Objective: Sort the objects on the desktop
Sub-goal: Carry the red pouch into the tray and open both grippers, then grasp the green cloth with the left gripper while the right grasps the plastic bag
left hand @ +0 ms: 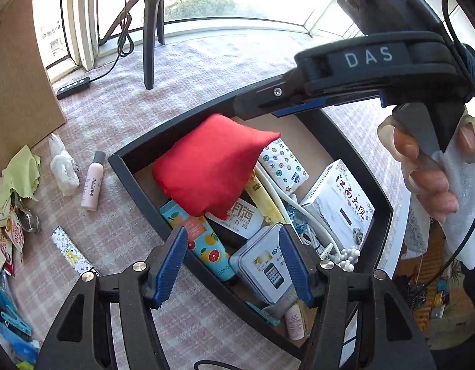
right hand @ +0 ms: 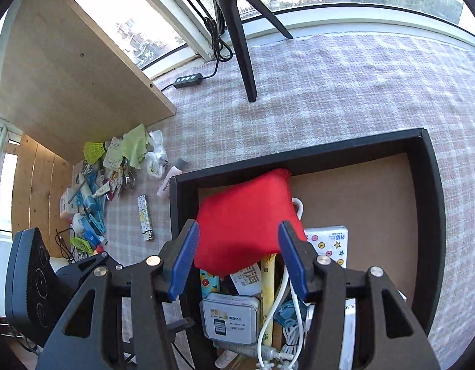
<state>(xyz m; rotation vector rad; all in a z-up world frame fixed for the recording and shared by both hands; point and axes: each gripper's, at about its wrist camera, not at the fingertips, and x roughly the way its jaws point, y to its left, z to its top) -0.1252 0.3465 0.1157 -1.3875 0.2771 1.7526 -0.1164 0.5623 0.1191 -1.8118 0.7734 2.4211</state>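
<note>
Left wrist view looks down on a black rectangular tray with a brown floor, set on a counter covered by a pink-and-white checked cloth. Inside the tray a soft red fabric pouch lies on top of a white box with black Chinese lettering, a small packet patterned with coloured dots and stars, a citrus-printed tube, a clear plastic case holding a card and a coiled white cable. The left hand-held gripper hangs over the tray's near end with its blue pads wide apart and nothing between them. A person's hand grips the right hand-held gripper by its handle; in the right wrist view its jaws stand wide, clear of the red pouch just beyond them. Left of the tray, on the cloth, lie a pale pink bottle with a grey cap, a patterned lighter and a heap of small oddments. A black tripod stands near the window.
</note>
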